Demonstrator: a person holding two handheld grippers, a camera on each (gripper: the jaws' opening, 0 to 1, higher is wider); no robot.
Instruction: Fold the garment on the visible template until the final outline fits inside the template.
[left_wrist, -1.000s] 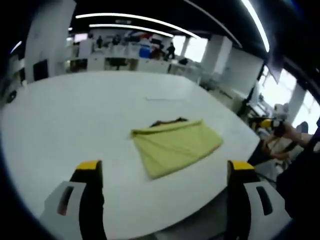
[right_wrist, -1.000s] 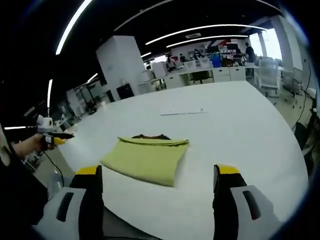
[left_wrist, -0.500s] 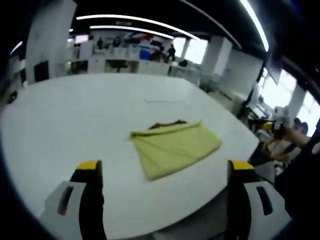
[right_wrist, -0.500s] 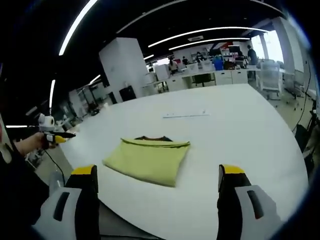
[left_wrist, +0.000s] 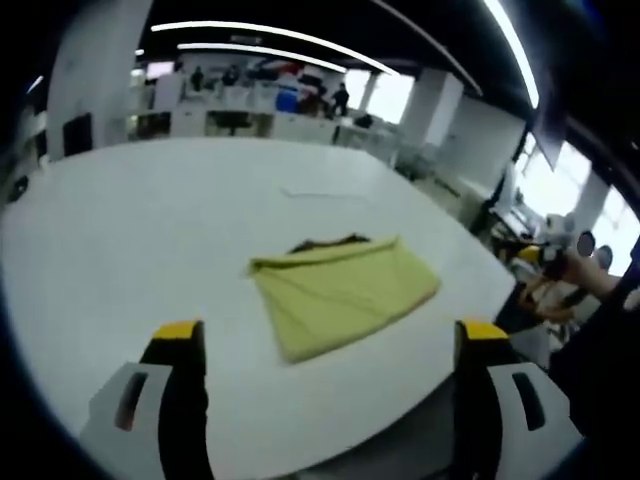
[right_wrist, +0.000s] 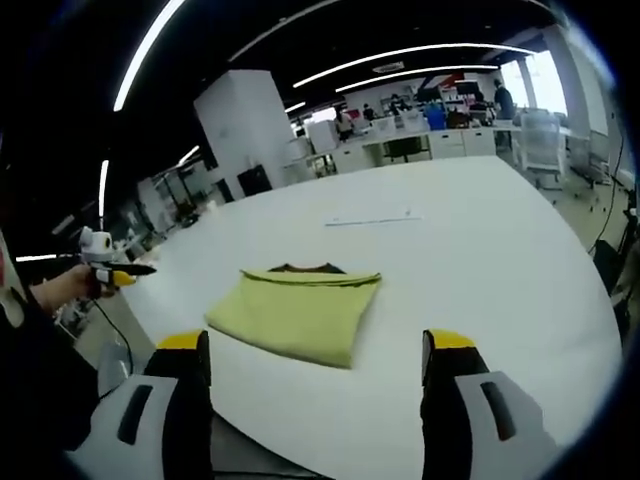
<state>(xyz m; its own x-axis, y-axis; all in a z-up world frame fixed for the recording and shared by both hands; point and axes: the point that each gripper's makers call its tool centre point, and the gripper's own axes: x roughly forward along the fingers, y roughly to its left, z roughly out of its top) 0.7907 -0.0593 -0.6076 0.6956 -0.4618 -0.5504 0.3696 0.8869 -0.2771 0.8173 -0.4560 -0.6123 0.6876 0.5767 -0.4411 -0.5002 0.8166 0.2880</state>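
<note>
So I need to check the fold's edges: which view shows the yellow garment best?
The right gripper view: the folded yellow garment lies sharp and centred, its dark collar at the far edge. The left gripper view shows the same garment blurrier and skewed.

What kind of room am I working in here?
It looks like a large open-plan office or lab. A big white table holds the folded yellow garment, rows of desks with people stand at the far end, and long strip lights run across a dark ceiling.
</note>
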